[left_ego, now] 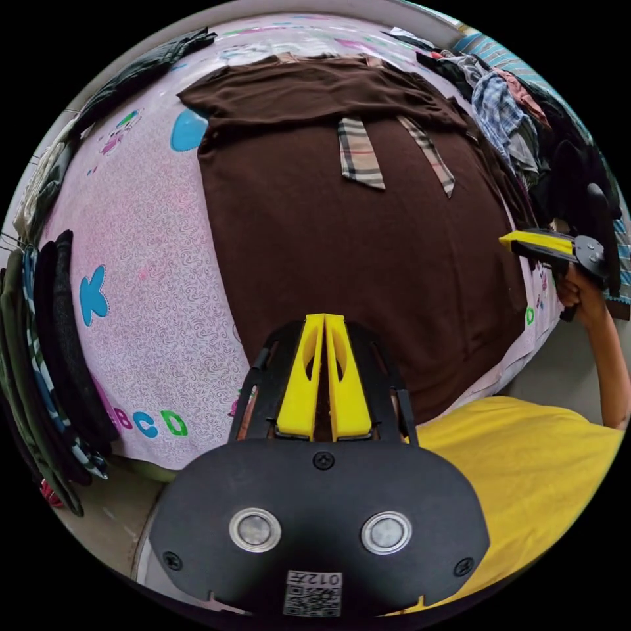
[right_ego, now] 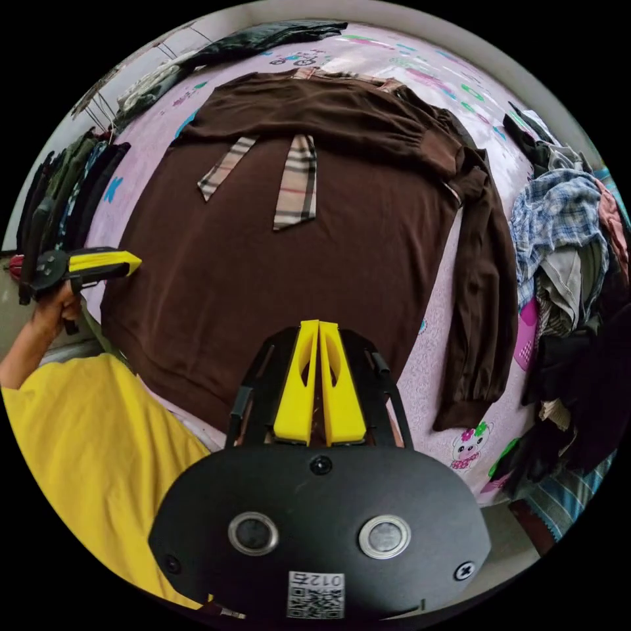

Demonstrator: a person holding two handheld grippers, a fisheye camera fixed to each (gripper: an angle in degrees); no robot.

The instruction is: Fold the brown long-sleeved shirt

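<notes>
Lying flat and face down on the pink bedsheet (left_ego: 144, 263), the brown long-sleeved shirt (left_ego: 355, 243) has one sleeve folded across its far shoulders and the other trailing down the right side. It looks soft, light and limp, so pinching the hem corners or that loose cuff seems best. The left gripper (left_ego: 325, 374) and right gripper (right_ego: 319, 381) hover near the hem, jaws clenched, empty. A clothes pile (right_ego: 565, 263) sits right.
</notes>
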